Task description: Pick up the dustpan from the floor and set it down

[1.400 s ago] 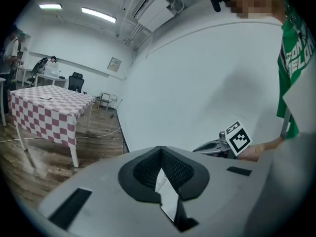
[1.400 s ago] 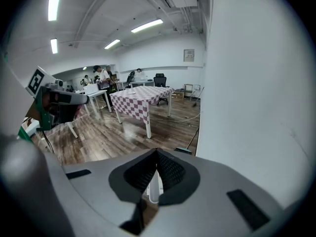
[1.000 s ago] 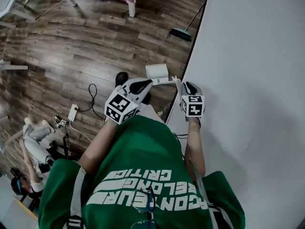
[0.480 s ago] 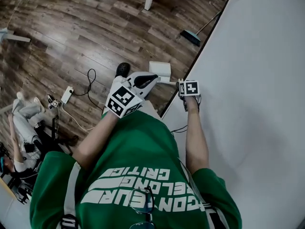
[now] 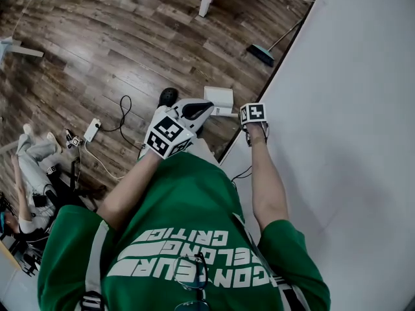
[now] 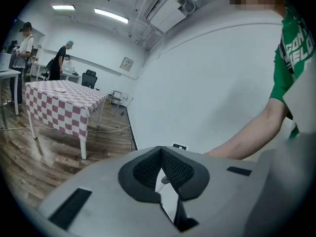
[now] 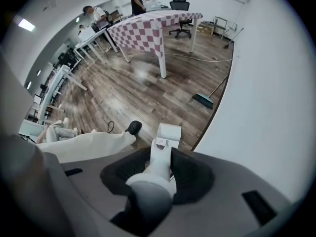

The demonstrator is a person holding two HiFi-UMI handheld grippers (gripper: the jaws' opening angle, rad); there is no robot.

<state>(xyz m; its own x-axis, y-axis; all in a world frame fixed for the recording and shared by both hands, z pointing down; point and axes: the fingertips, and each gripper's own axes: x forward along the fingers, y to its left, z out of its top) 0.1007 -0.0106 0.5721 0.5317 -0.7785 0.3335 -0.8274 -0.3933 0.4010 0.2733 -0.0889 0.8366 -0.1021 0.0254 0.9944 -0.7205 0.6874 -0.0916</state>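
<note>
Dustpan [image 5: 218, 98]: it stands on the floor [image 5: 117, 50] at the foot of the wall [image 5: 350, 109], just ahead of the person's shoe [image 5: 167, 96]. That is the same spot as a second ago, so nothing has been lifted yet. What has changed is the right gripper [image 7: 162, 157]. A second ago it was held higher, level with the left one; now it has dropped and tipped to point straight down over the dustpan, its marker cube turned up toward the head camera. In its own view the white handle [image 7: 159, 169] rises between the jaws, which stand partly apart and are closing round it. The pads do not clearly press on it yet, so I judge the grip not yet made. The left gripper [image 6: 161, 154] has hardly moved: its jaws meet at the tips with nothing between them, and it hangs idle above the floor. For the task, this means the reach looks finished and the grasp is under way, with the lift and the setting down still to come. The handle looks smooth and rounded, so a loose grip could let the pan swing or slip.
</note>
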